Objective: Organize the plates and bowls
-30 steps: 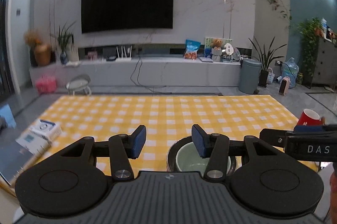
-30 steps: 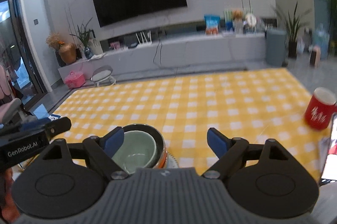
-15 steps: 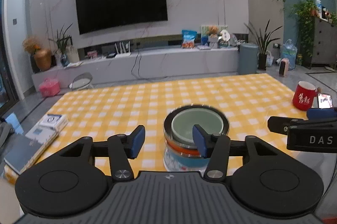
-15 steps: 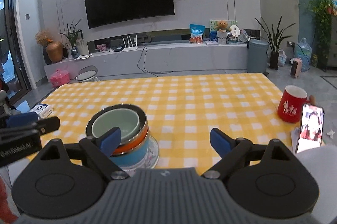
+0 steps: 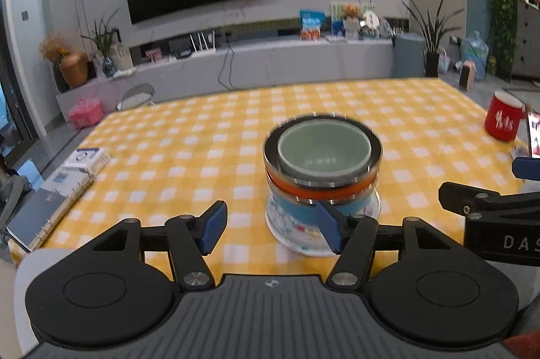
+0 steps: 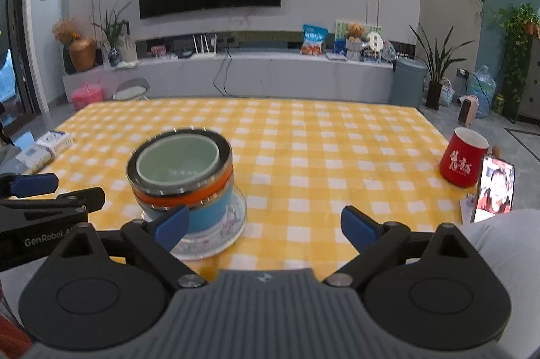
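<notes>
We find the nested bowls (image 5: 322,153) stacked on a plate (image 6: 233,224) on the bench (image 6: 303,156), consolidated for tidiness. Our left hand-held gripper (image 5: 270,229) and right hand-held gripper (image 6: 265,224) are opening, jaws empty, apparently releasing the stack.

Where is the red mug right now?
The red mug stands at the table's right edge, beside a propped phone, well right of the stack of bowls.

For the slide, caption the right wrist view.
Right gripper opening, empty, beside stacked bowls on a plate.
</notes>
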`<state>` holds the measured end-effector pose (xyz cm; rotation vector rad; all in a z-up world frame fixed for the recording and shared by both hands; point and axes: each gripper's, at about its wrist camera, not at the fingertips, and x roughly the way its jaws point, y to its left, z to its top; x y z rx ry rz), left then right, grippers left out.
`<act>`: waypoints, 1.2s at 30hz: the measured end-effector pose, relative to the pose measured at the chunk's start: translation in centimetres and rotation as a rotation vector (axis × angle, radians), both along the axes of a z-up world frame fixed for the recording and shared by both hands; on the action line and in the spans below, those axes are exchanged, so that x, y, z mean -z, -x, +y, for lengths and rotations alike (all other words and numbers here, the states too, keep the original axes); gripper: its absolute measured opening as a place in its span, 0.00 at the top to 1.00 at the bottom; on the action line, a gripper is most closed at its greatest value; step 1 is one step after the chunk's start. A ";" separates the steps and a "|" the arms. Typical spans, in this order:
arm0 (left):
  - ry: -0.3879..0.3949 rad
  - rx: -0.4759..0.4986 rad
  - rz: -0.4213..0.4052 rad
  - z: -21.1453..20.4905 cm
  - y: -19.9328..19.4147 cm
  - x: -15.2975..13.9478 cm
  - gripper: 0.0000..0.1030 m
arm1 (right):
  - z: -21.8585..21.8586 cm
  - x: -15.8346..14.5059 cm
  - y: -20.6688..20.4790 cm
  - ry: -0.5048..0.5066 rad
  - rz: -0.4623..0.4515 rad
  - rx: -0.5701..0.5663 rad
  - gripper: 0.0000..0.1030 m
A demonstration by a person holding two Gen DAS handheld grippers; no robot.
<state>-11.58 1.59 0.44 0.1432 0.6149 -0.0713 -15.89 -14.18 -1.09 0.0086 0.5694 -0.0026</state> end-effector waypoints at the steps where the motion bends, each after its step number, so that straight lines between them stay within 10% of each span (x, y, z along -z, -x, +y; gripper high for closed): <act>1: 0.001 -0.003 0.016 0.0 -0.1 0.2 0.28 | 0.0 0.3 -0.1 0.002 0.010 0.000 0.08; 36: 0.011 -0.025 0.058 0.5 -0.2 0.5 0.26 | 0.9 1.8 -0.6 0.001 0.080 -0.035 0.08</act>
